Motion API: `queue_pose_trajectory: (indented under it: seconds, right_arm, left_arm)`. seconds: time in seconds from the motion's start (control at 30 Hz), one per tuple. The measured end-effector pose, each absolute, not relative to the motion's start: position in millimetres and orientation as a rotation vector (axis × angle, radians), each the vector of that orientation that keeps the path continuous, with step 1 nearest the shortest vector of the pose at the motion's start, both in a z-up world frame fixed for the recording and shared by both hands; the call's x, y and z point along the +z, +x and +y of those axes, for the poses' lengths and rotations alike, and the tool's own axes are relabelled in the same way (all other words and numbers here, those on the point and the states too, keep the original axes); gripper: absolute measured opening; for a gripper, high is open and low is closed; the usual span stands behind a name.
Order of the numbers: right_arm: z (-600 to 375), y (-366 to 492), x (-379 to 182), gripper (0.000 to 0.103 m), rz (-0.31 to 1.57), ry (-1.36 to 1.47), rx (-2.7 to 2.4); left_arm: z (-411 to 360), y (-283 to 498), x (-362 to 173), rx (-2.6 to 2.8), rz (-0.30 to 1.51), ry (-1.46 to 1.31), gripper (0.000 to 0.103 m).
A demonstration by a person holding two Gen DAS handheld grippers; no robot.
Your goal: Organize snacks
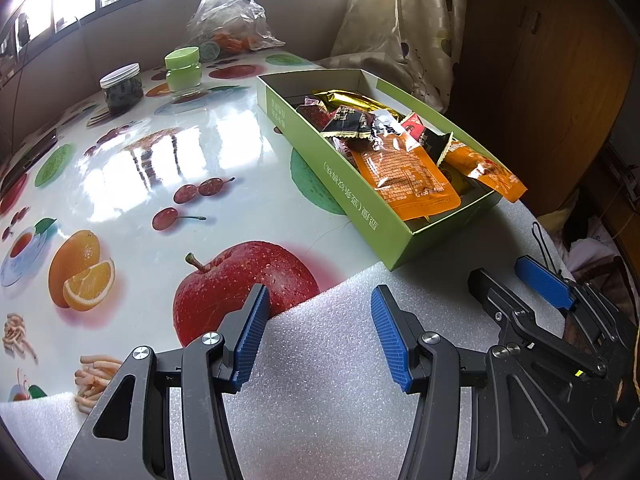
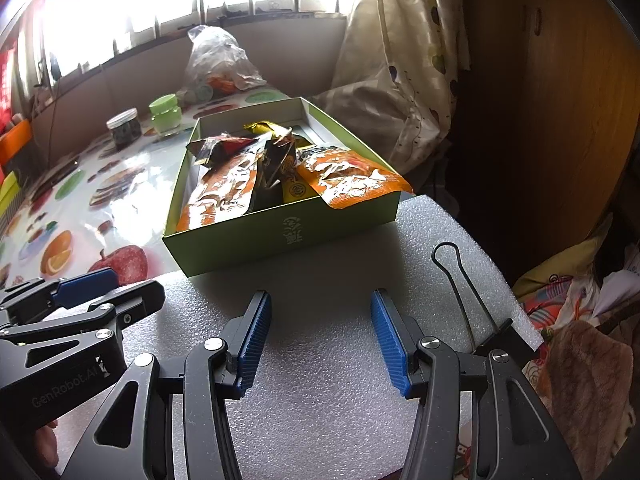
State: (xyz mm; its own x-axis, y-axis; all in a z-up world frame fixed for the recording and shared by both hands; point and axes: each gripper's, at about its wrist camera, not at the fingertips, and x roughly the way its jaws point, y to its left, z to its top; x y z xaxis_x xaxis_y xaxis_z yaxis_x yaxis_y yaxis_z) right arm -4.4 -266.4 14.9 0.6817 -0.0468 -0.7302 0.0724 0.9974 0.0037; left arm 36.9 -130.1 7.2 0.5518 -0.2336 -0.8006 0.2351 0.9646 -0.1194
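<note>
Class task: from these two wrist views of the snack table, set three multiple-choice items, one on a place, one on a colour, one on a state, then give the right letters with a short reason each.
1. Where do the snack packets lie?
A. in the open green cardboard box
B. on the white foam sheet
C. inside the clear plastic bag

2. What colour is the lid of the pale green jar?
A. red
B. green
C. black

3. How does the left hand-held gripper stand?
A. shut on a packet
B. shut on the box's wall
C. open, with nothing between its fingers

Answers: 1 A, orange foil packets fill the box. 2 B, its screw lid is bright green. 3 C, only foam shows between its blue pads.
</note>
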Motion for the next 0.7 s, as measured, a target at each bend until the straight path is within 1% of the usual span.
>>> queue_pose_trajectory:
  seconds: [0.7]
  right_arm:
    - [-266.7,-4.0,15.4,0.051,0.815,0.033,-0.067]
  left_arm:
    - [-129.7,36.9,7.9,-0.277,0.945,0.001,0.054]
